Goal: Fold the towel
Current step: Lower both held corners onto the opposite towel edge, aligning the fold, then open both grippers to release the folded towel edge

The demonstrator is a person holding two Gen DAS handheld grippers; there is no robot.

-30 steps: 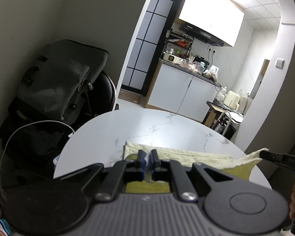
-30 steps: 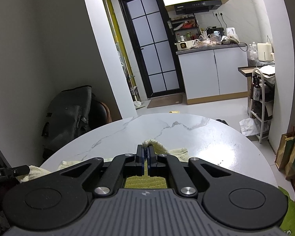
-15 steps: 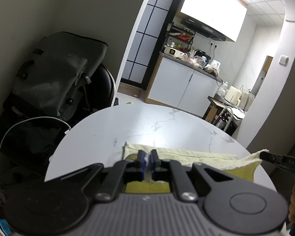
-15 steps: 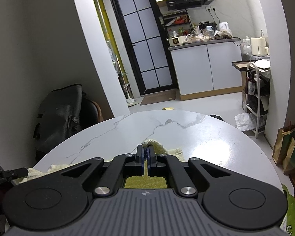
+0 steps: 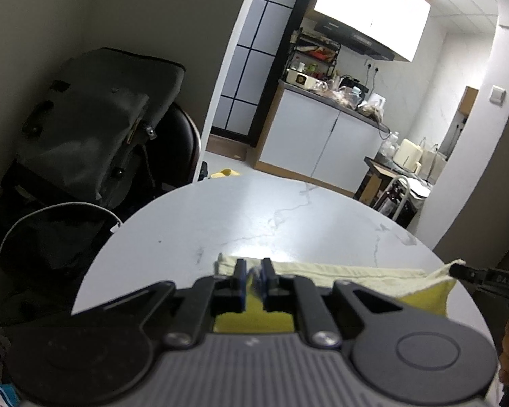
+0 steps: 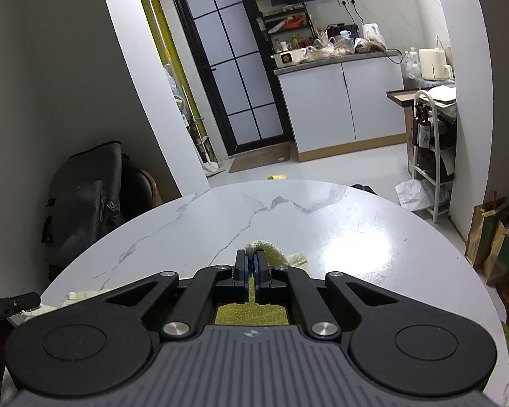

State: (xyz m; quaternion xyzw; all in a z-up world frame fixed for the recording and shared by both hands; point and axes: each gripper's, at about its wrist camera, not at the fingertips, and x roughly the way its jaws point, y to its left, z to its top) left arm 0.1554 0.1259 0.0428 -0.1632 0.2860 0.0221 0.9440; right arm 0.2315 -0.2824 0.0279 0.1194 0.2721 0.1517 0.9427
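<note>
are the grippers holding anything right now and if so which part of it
The right gripper pinches a corner of the yellow towel. The left gripper has its jaws slightly parted around the opposite corner.

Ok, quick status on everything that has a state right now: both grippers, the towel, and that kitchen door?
Left gripper: jaws slightly parted around a towel corner.
Right gripper: shut on the towel.
Towel: partly folded on the table, its corners lifted.
Kitchen door: closed.
</note>
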